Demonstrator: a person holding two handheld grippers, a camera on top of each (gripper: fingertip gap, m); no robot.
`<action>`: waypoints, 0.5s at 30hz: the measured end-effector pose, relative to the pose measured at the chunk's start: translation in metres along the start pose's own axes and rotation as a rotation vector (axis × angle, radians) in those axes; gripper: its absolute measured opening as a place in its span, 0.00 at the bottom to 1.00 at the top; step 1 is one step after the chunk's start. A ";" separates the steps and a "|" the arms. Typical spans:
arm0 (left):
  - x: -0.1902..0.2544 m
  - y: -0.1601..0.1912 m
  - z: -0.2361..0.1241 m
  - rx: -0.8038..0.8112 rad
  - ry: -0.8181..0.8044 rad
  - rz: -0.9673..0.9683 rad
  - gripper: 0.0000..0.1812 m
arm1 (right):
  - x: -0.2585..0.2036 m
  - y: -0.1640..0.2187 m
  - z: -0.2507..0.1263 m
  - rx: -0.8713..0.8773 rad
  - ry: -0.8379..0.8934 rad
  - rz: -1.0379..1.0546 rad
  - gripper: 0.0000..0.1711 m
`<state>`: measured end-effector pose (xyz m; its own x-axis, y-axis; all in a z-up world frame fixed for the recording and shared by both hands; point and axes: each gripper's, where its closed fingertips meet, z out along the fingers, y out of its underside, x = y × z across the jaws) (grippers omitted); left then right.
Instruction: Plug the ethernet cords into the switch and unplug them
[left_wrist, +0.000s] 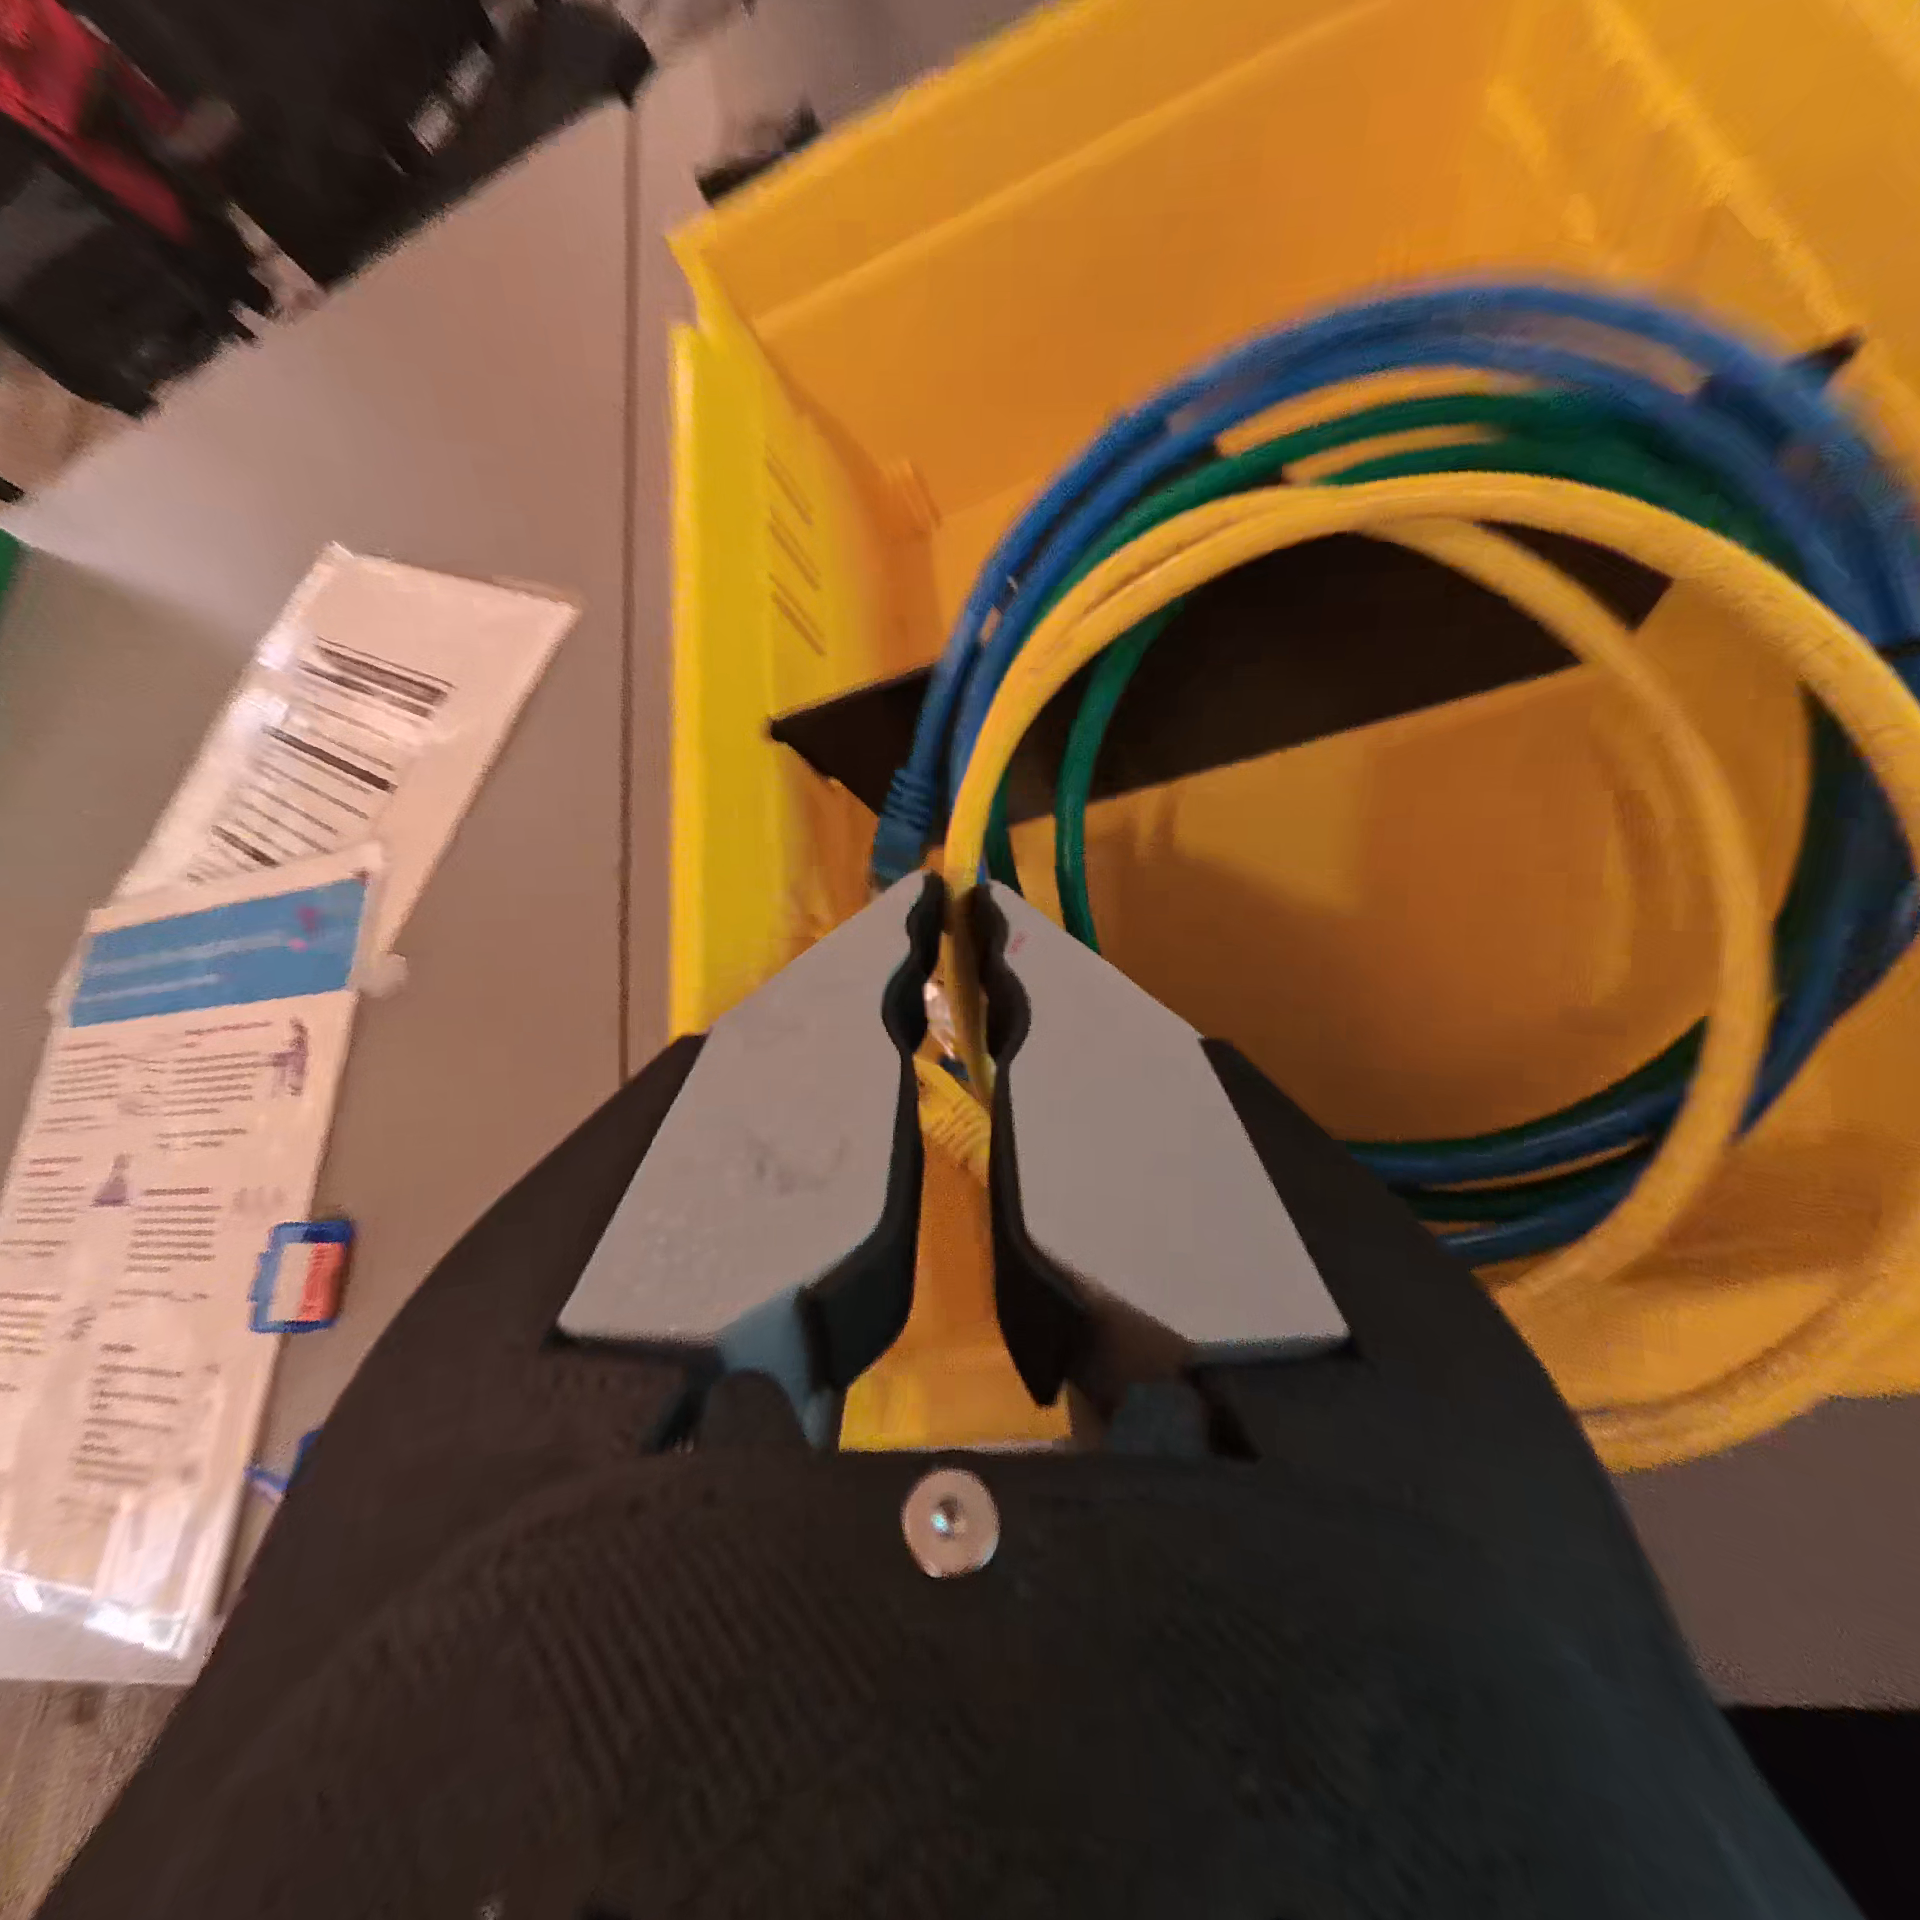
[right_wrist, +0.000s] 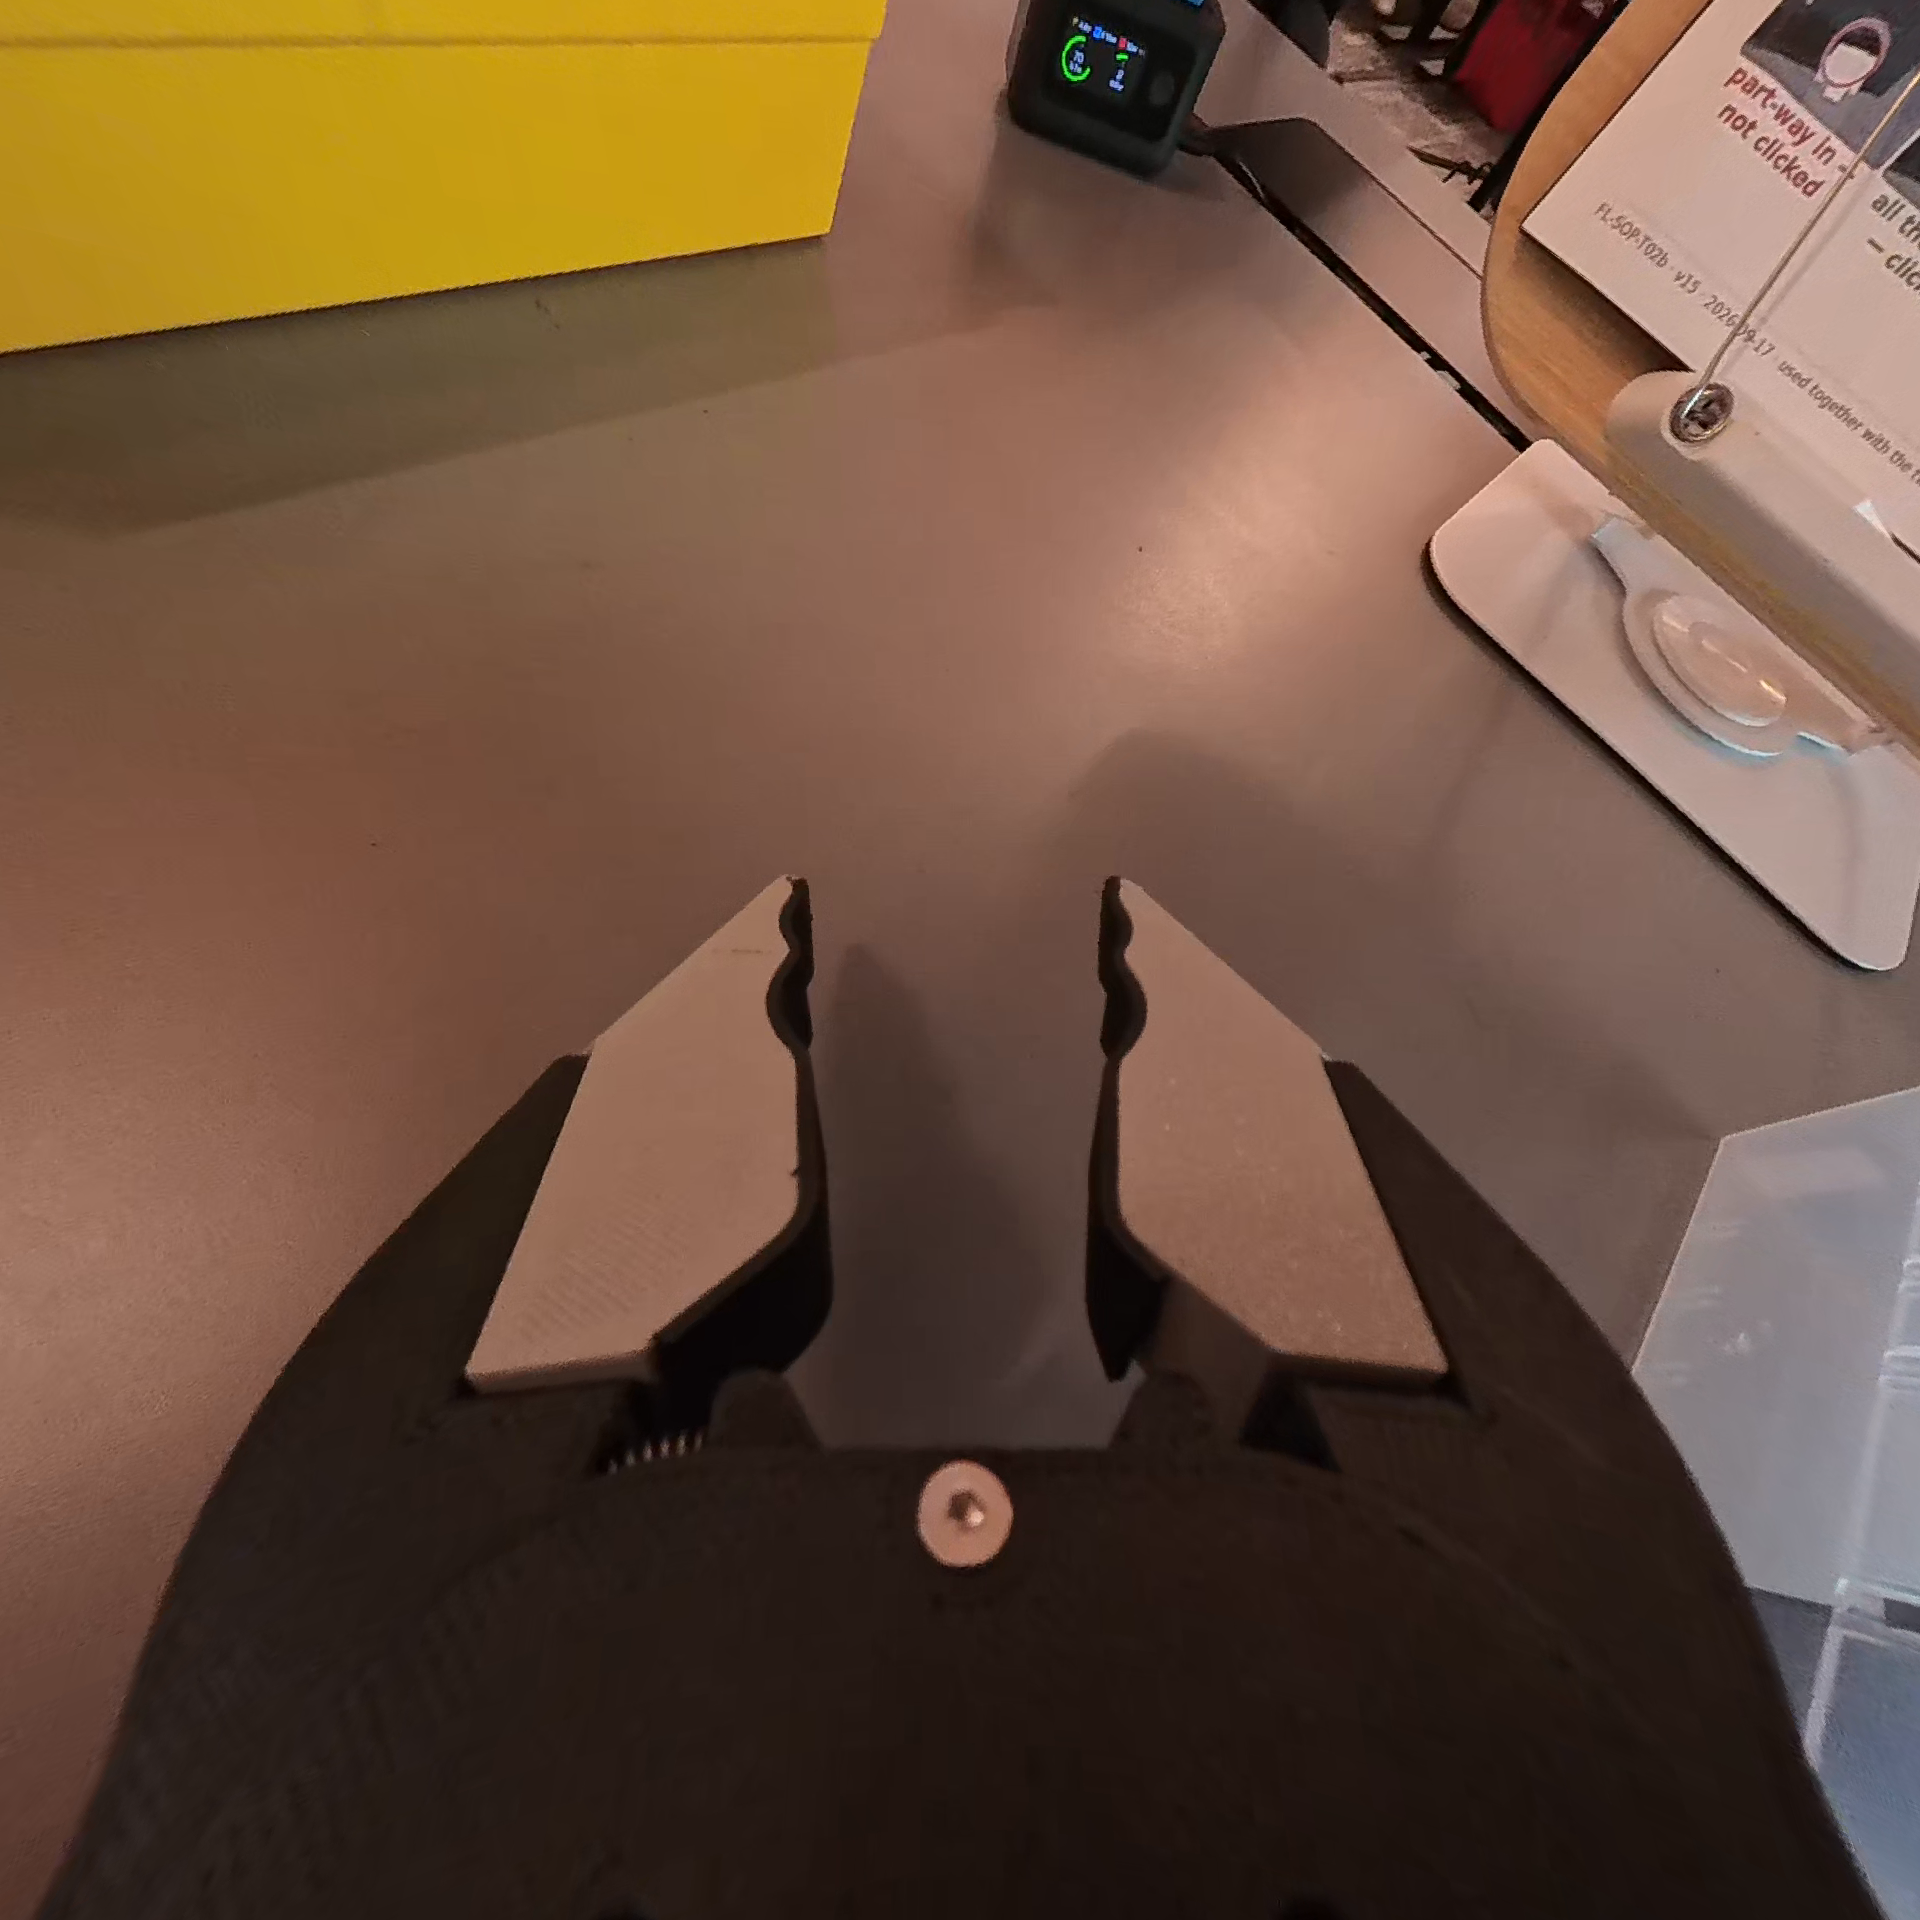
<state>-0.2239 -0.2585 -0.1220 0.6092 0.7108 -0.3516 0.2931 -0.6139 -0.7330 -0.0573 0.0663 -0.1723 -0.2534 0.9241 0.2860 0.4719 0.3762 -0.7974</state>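
In the left wrist view my left gripper (left_wrist: 954, 896) is shut on a yellow ethernet cord (left_wrist: 1455, 520) near its plug end, over a yellow bin (left_wrist: 1039, 260). The cord loops in a coil with a blue cord (left_wrist: 1455, 343) and a green cord (left_wrist: 1081, 790); a blue plug (left_wrist: 906, 816) hangs just left of my fingertips. The coil looks lifted with the yellow cord. In the right wrist view my right gripper (right_wrist: 954, 894) is open and empty above the bare grey table (right_wrist: 727, 675). No switch shows in either view.
Printed sheets in clear sleeves (left_wrist: 208, 1143) and a small blue-edged card (left_wrist: 303, 1276) lie left of the bin. A small black device with a lit screen (right_wrist: 1117, 78), a white stand holding a printed sign (right_wrist: 1704, 582), a clear plastic box (right_wrist: 1808, 1403) and the yellow bin's wall (right_wrist: 416, 177) surround the right gripper.
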 end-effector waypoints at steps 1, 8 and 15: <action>-0.006 -0.010 -0.008 0.048 -0.034 -0.006 0.02 | 0.000 0.000 0.000 0.002 -0.002 0.002 0.31; -0.040 -0.076 -0.107 0.442 -0.272 -0.009 0.02 | -0.002 -0.001 0.001 0.005 -0.010 0.002 0.31; -0.028 -0.108 -0.193 0.674 -0.289 0.022 0.02 | 0.004 -0.011 -0.006 0.053 0.047 -0.011 0.30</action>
<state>-0.1302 -0.2782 0.0798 0.3640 0.8198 -0.4421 -0.2905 -0.3511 -0.8901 -0.0587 0.0664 -0.1594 -0.2175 0.9225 0.3190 0.4238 0.3837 -0.8205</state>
